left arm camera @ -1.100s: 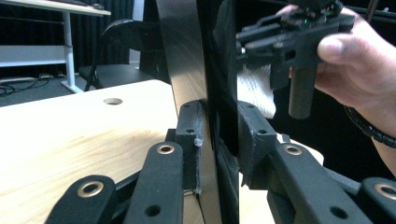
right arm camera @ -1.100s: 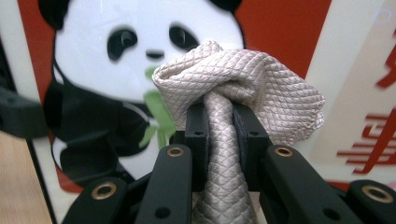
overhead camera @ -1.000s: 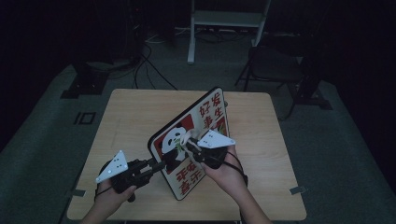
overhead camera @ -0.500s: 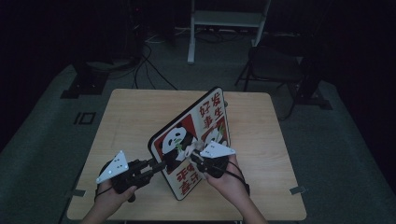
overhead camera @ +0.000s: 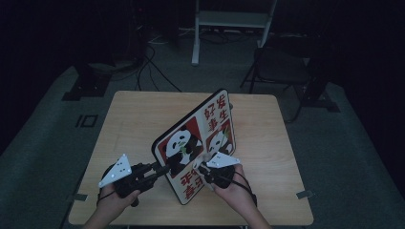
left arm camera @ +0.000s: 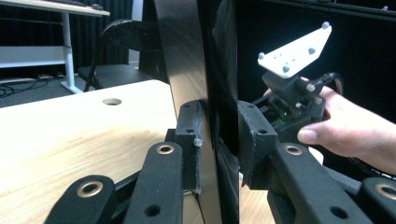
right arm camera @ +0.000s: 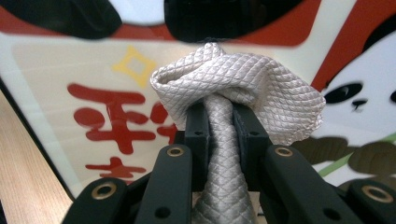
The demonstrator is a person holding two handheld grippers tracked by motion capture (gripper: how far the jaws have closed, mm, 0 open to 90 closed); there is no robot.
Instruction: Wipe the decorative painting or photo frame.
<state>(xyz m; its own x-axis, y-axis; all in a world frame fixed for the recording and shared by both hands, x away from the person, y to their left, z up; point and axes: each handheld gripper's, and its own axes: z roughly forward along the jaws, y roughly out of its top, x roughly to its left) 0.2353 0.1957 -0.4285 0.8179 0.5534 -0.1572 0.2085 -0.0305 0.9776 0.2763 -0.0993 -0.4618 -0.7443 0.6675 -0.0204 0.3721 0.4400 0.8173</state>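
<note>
Jaws pinching board [overhead camera: 196,143] edge, right gripper [overhead camera: 206,168] lower, clamping cloth [right arm camera: 233,93]

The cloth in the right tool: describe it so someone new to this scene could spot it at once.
Start at the wooden table, where a panda board stands tilted on its edge, clamped by the left tool. In front of its printed face, the right tool grips a bunched cloth. It is pale grey-white with a fine diamond weave, the one soft thing there.
</note>
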